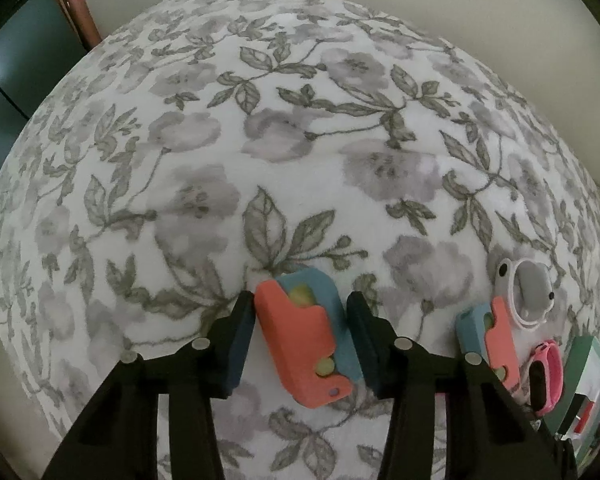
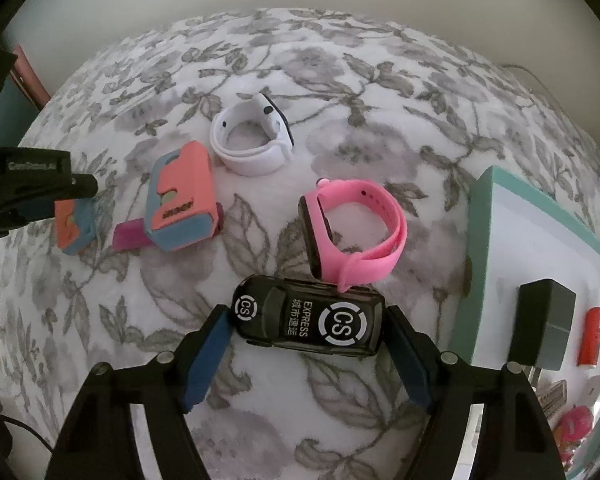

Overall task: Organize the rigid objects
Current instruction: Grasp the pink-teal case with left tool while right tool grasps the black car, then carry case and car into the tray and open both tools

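Observation:
In the left wrist view an orange and blue toy (image 1: 308, 332) lies on the floral blanket (image 1: 260, 140) between the fingers of my open left gripper (image 1: 300, 344), with small gaps on both sides. In the right wrist view a black toy car (image 2: 308, 322) marked "CS EXPRESS" lies between the fingers of my open right gripper (image 2: 306, 360); the fingers stand at its two ends. A second orange and blue toy (image 2: 182, 200), a white watch (image 2: 252, 140) and a pink watch (image 2: 352, 232) lie beyond the car. The left gripper (image 2: 40, 184) shows at the left edge over the first toy (image 2: 74, 228).
A teal-rimmed white box (image 2: 540, 240) stands at the right, holding a grey adapter (image 2: 544, 332) and a red item (image 2: 590, 336). A magenta strip (image 2: 128, 236) sticks out under the second toy. The second toy (image 1: 488, 340), white watch (image 1: 528, 296) and pink watch (image 1: 546, 376) lie right of my left gripper.

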`<action>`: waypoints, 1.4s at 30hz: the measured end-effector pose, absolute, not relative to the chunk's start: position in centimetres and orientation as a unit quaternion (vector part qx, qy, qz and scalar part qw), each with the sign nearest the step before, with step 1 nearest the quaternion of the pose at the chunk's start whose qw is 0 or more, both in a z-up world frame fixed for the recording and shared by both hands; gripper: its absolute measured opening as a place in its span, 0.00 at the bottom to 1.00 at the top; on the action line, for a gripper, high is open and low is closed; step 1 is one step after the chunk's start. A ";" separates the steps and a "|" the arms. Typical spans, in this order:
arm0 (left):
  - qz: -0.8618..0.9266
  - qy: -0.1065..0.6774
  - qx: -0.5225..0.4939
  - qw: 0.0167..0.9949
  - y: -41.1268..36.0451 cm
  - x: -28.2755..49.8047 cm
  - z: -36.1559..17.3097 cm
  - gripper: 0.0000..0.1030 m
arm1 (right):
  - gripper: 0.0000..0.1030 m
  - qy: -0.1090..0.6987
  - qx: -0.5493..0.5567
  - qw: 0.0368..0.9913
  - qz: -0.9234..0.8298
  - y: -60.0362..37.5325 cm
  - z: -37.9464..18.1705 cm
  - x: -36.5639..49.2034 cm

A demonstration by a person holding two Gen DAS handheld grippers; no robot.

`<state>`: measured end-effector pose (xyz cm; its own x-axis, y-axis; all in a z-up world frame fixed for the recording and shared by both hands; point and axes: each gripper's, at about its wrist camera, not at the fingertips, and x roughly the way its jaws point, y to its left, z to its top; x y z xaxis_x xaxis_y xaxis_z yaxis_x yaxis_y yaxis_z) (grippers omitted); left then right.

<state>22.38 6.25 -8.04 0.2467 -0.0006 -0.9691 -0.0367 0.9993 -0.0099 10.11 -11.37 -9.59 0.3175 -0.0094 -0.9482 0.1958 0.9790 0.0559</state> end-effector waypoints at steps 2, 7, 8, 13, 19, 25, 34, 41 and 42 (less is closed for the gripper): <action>0.011 0.614 -0.012 0.789 6.1 21.9 -7.8 0.46 | 0.76 0.583 0.086 0.806 -0.063 -11.8 -9.4 9.9; 0.012 0.613 -0.005 0.790 5.6 20.3 -6.7 0.46 | 0.76 0.581 0.101 0.805 -0.062 -12.9 -8.6 9.0; 0.011 0.613 -0.005 0.790 5.7 20.0 -6.6 0.46 | 0.76 0.579 0.104 0.806 -0.061 -13.1 -8.3 8.8; 0.010 0.608 0.011 0.793 4.9 18.1 -5.9 0.45 | 0.76 0.566 0.115 0.814 -0.057 -13.9 -6.5 7.2; 0.013 0.604 0.016 0.797 5.3 16.6 -4.9 0.45 | 0.76 0.554 0.119 0.822 -0.057 -13.7 -4.8 5.8; 0.007 0.600 0.022 0.799 4.5 15.4 -4.3 0.44 | 0.76 0.541 0.113 0.831 -0.064 -14.1 -3.0 4.0; -0.013 0.568 0.040 0.822 1.4 13.0 -1.0 0.44 | 0.76 0.525 0.118 0.838 -0.095 -17.7 -0.7 0.7; -0.059 0.540 0.062 0.837 -3.0 9.9 1.7 0.44 | 0.76 0.525 0.145 0.828 -0.135 -21.9 -0.3 -2.6; -0.072 0.536 0.069 0.838 -4.0 9.2 2.0 0.44 | 0.76 0.525 0.149 0.826 -0.140 -22.6 -0.4 -3.0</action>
